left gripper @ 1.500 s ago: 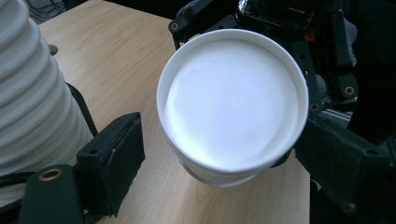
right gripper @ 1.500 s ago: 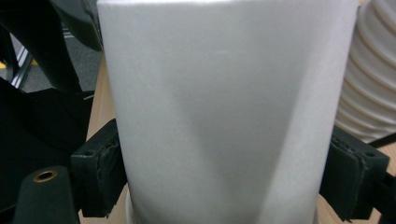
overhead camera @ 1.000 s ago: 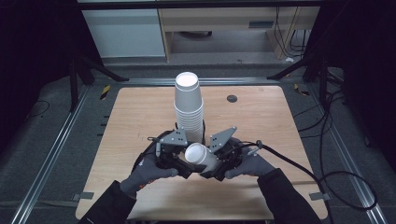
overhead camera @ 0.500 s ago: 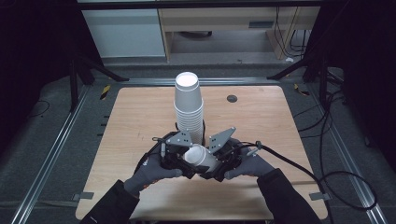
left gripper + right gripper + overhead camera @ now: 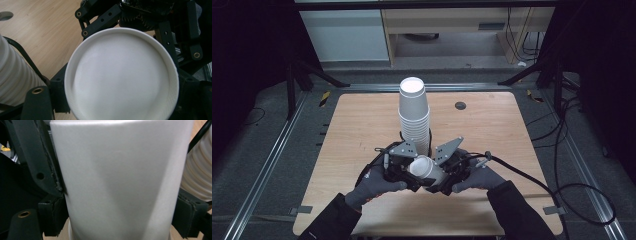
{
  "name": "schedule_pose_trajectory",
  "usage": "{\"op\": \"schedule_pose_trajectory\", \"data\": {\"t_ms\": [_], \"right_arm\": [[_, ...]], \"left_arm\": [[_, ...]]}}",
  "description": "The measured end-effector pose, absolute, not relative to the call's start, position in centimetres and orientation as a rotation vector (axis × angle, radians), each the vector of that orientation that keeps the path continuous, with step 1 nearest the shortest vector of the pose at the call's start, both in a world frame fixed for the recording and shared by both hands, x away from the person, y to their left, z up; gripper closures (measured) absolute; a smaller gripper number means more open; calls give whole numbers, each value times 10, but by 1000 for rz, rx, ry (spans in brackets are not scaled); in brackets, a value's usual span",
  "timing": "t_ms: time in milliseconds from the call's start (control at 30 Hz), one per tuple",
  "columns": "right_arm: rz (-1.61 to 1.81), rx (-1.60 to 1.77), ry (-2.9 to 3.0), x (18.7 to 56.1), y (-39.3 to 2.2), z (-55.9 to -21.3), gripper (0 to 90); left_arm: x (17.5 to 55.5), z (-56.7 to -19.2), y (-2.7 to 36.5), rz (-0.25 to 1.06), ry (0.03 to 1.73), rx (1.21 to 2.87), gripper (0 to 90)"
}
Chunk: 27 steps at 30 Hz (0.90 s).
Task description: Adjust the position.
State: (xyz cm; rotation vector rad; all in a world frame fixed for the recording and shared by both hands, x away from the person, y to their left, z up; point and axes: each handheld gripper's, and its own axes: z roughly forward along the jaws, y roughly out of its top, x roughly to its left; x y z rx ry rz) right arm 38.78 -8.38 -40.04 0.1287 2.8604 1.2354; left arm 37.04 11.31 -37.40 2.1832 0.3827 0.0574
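Observation:
A single white paper cup (image 5: 426, 169) lies on its side above the table's near half, held between my two grippers. My right gripper (image 5: 447, 167) is shut on the cup's wall (image 5: 120, 182), and both pads (image 5: 53, 216) press against it. My left gripper (image 5: 399, 167) faces the cup's flat base (image 5: 122, 77). Its jaws have just been closing and now sit against the base's two sides. Just behind both grippers stands a tall stack of upside-down white cups (image 5: 414, 112), whose ribbed rims (image 5: 15, 80) also show in the left gripper view.
The wooden table (image 5: 357, 125) has a dark round hole (image 5: 460, 105) at its back right. A black cable (image 5: 532, 177) trails off to the right from the right gripper. Metal rails (image 5: 272, 160) run along both sides of the table.
The left gripper's jaws have drawn in around the cup's base. Both hands and the cup stay where they were.

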Motion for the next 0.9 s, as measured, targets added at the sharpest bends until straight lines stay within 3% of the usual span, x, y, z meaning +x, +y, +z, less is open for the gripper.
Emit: {"op": "schedule_pose_trajectory", "data": {"t_ms": [900], "right_arm": [[1309, 213, 2793, 389, -96, -384, 29]], "left_arm": [[367, -365, 127, 96, 378, 2146, 218]]}}
